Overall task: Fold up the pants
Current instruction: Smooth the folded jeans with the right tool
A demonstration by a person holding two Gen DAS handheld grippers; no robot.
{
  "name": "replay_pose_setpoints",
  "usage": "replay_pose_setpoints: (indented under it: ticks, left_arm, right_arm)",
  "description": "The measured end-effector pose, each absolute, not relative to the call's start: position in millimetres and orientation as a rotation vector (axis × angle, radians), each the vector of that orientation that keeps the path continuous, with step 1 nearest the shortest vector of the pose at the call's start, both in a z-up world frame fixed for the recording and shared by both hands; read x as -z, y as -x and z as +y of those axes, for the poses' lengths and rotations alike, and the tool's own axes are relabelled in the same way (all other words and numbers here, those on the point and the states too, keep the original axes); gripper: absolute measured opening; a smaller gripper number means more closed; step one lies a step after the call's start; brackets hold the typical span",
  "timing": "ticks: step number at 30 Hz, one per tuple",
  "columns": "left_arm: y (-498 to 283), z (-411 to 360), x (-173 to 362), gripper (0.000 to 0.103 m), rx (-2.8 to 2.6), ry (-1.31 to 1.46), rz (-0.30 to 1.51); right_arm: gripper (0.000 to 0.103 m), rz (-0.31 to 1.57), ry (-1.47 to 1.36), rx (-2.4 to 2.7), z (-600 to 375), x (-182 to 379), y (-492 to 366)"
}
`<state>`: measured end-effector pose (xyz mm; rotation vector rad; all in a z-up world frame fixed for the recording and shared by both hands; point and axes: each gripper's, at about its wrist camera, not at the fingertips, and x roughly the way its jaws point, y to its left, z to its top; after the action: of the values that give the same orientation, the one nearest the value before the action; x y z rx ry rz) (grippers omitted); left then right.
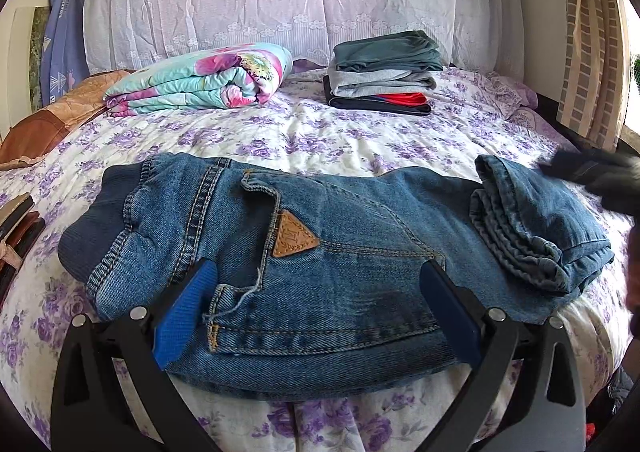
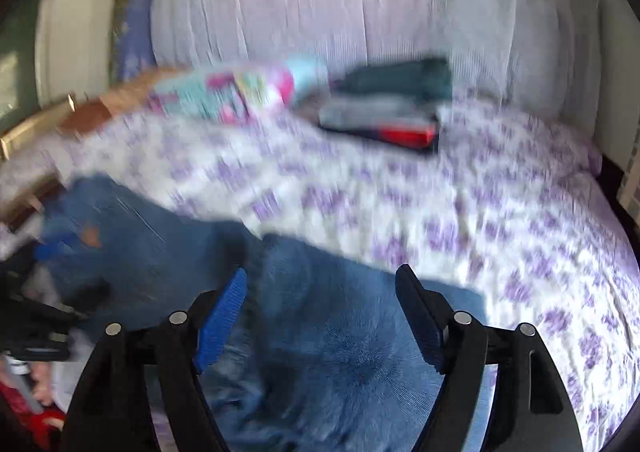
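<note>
Blue jeans (image 1: 320,252) lie across the near edge of the bed, waistband to the left, with a brown leather triangle patch (image 1: 294,238) on the back pocket. The leg ends (image 1: 536,219) are folded back onto the right part. My left gripper (image 1: 318,266) stands open, its blue pads spread wide over the seat of the jeans with the denim lying flat between them. In the blurred right wrist view my right gripper (image 2: 322,274) is open above the jeans (image 2: 340,332), with nothing pinched. It shows as a dark blur (image 1: 592,171) at the right edge.
The bed (image 1: 320,135) has a purple-flowered sheet. At its back lie a folded flowered quilt (image 1: 200,79) and a stack of folded clothes (image 1: 384,71). A brown pillow (image 1: 52,115) sits at the left, and a curtain (image 1: 592,51) hangs at the right.
</note>
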<state>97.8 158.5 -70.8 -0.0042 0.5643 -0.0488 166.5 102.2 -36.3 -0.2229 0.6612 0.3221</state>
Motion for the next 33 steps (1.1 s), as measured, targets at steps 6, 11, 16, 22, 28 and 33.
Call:
replay_pose_setpoints:
  ticks: [6, 11, 16, 22, 28, 33]
  left_arm:
    - [-98, 158, 71, 0.098, 0.049, 0.004, 0.565]
    - [-99, 157, 71, 0.099, 0.048, 0.005, 0.563]
    - [-99, 158, 71, 0.098, 0.049, 0.001, 0.563]
    - [-100, 158, 73, 0.099, 0.037, -0.011, 0.571]
    - [-101, 158, 72, 0.098, 0.037, -0.013, 0.571]
    - [-100, 157, 73, 0.098, 0.037, -0.013, 0.571]
  right_arm:
    - [0.093, 0.713, 0.161, -0.356, 95, 57, -174]
    - [0.093, 0.570, 0.121, -0.308, 62, 39, -123]
    - [0.100, 0.714, 0.137, -0.272, 38, 80, -134]
    - [0.099, 0.577, 0.051, -0.315, 37, 41, -119]
    - [0.100, 0.640, 0.053, -0.359, 75, 37, -166]
    - [0.100, 0.750, 0.189, -0.316, 101, 65, -184]
